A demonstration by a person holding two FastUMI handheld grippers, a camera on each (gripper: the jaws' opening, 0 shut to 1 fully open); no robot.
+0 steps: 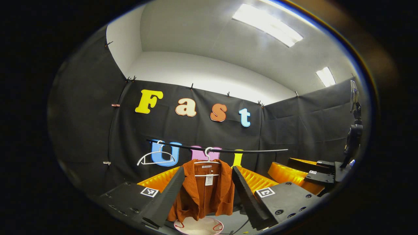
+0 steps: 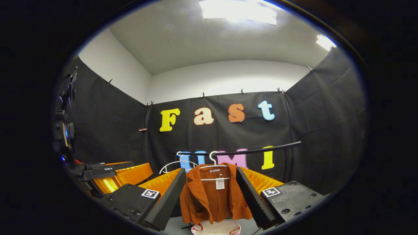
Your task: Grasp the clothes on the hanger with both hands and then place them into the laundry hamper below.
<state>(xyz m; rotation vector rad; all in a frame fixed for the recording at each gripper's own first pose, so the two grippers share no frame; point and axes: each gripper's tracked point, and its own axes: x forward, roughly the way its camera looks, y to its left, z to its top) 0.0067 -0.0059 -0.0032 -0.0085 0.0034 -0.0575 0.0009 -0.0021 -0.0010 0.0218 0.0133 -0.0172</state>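
Note:
A rust-orange jacket (image 1: 202, 192) (image 2: 214, 195) hangs on a white hanger (image 1: 207, 159) (image 2: 214, 161) from a black rail (image 1: 228, 150) (image 2: 254, 150). Under it stands a white hamper with red handles (image 1: 199, 226) (image 2: 215, 228). My left gripper (image 1: 205, 195) is open, its fingers framing the jacket from a distance, nothing between them. My right gripper (image 2: 211, 195) is open too, short of the jacket. In the left gripper view the right gripper (image 1: 313, 174) shows at the far right; in the right gripper view the left gripper (image 2: 107, 171) shows at the left.
A second, empty white hanger (image 1: 156, 156) (image 2: 178, 164) hangs on the rail left of the jacket. Black cloth walls close the booth on three sides. A camera stand (image 1: 352, 130) rises at the right of the left gripper view.

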